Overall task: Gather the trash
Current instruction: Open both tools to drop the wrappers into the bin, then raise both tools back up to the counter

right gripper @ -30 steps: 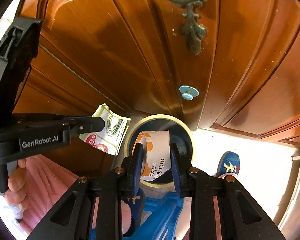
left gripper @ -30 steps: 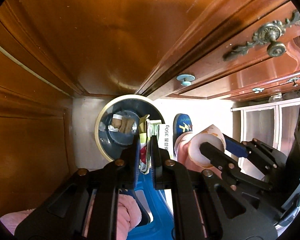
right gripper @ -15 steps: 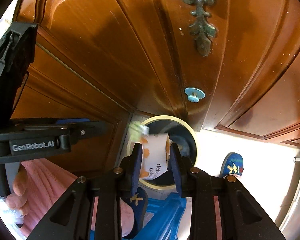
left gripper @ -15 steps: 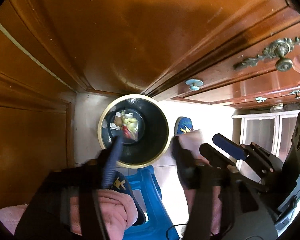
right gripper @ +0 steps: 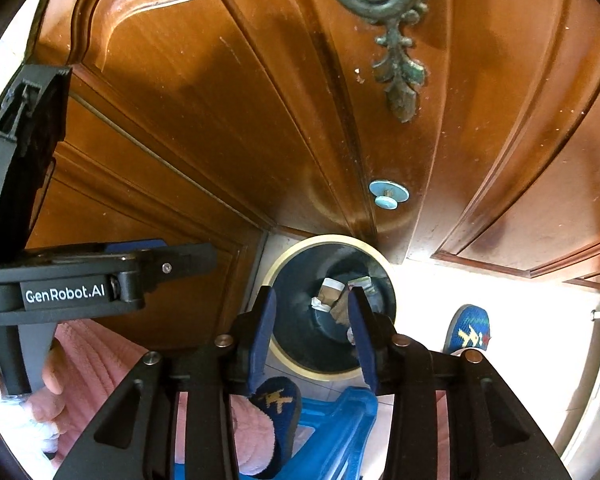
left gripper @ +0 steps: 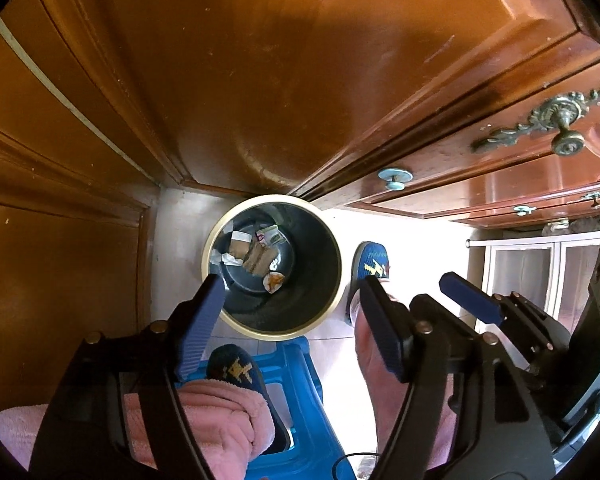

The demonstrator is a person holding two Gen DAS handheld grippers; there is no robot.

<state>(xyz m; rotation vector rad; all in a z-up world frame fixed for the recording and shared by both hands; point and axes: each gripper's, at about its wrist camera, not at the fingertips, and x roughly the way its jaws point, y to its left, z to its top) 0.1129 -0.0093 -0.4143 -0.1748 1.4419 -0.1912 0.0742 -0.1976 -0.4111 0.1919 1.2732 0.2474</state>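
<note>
Hovering above the round dark gold-rimmed waste bin point(left gripper: 324, 304) at frame centre, left gripper point(left gripper: 288, 316) fingers just opened wide and empty, right gripper point(right gripper: 312, 328) fingers just parted, empty, crumpled wrappers point(left gripper: 260, 254) lying inside the bin

Two black two-finger tools with blue pads: the left tool point(left gripper: 290, 312) and the right tool point(right gripper: 312, 328). One round dark bin with a cream rim point(left gripper: 336, 280) below them, holding roughly five scraps of paper and wrapper trash point(left gripper: 256, 256). Two blue knitted slippers point(left gripper: 370, 260), one blue plastic stool point(left gripper: 300, 412), two pale blue round knobs point(left gripper: 395, 178) on the wooden doors ahead.
</note>
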